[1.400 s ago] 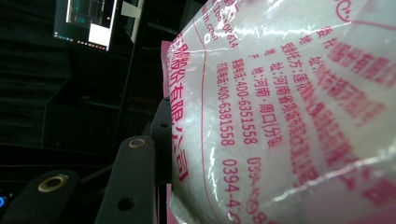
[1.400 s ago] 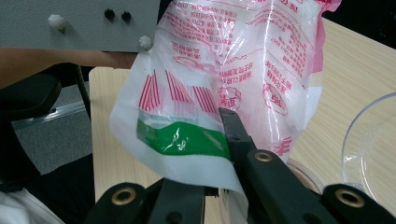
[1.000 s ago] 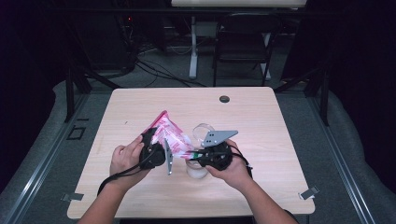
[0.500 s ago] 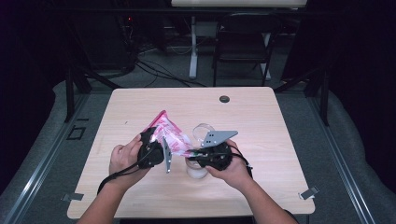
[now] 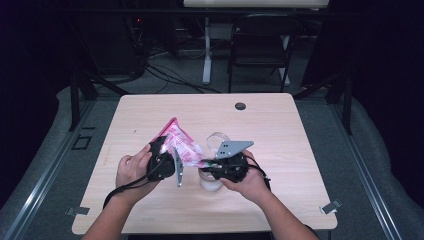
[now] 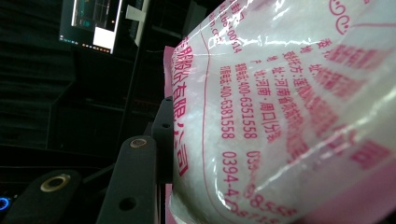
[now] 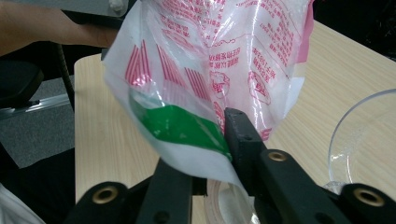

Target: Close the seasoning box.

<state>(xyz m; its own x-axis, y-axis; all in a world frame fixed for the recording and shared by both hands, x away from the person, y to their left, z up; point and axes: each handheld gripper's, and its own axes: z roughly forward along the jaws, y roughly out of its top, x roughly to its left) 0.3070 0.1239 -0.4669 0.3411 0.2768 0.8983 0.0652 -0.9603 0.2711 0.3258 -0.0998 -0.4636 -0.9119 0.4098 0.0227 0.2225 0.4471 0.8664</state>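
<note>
**Pink-print bag held over glass bowl, near counter's front edge**

The bag [image 5: 179,144] is thin, crinkly clear plastic w/ pink print and a green band at one end, packed w/ a white grainy fill. It hangs between both tools above the counter [image 5: 150,110], nearer the front edge than the back. Left tongs [image 5: 165,150] are clamped on the bag's bulging body; in the left gripper view the glossy film presses against one black jaw, the other jaw hidden behind the bag. Right tongs [image 7: 205,154] have just been opening; the green-banded end [image 7: 177,125] lies between the jaws, touching the right jaw, but whether the pads press it can't be told.

Just below sits a clear glass bowl [image 5: 216,142], round-rimmed, partly covered by the right gripper and its grey plate [image 5: 233,148]. A dark round grommet [image 5: 240,106] sits near the back edge. The counter is pale wood-grain w/ rounded corners. A folding chair [image 5: 260,45] stands beyond it in the dark.
</note>
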